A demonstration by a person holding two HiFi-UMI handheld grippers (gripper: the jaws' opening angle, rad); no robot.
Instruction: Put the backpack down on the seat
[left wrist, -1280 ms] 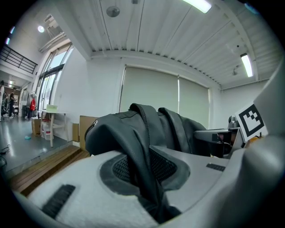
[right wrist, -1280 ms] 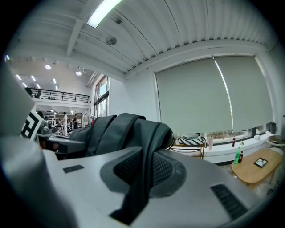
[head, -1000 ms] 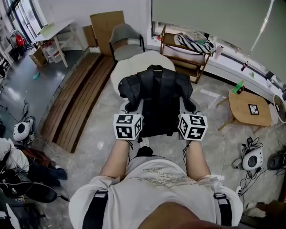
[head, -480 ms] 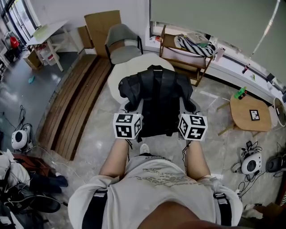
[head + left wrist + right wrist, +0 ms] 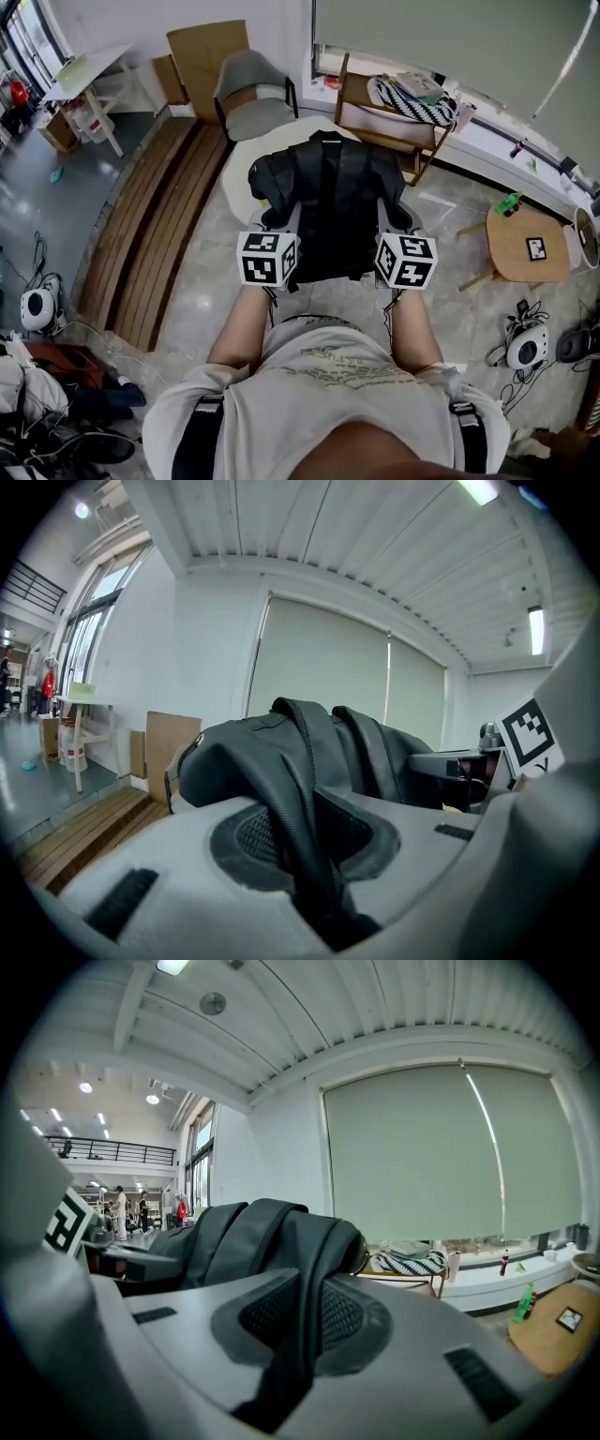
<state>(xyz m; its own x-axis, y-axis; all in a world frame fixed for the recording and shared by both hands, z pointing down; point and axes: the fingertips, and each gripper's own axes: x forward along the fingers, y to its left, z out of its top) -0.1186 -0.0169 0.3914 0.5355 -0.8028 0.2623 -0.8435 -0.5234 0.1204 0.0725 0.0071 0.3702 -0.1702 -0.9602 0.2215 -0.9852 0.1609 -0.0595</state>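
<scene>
The backpack point(image 5: 328, 202) now hangs further over the white seat point(image 5: 239, 178) (carried aloft), left claw point(image 5: 314, 864) and right claw point(image 5: 286, 1344) each clamped on its fabric.

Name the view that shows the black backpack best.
Head view: the whole backpack shows from above. The gripper views show only close folds, clamped in the tongs of the left gripper and the right gripper.
</scene>
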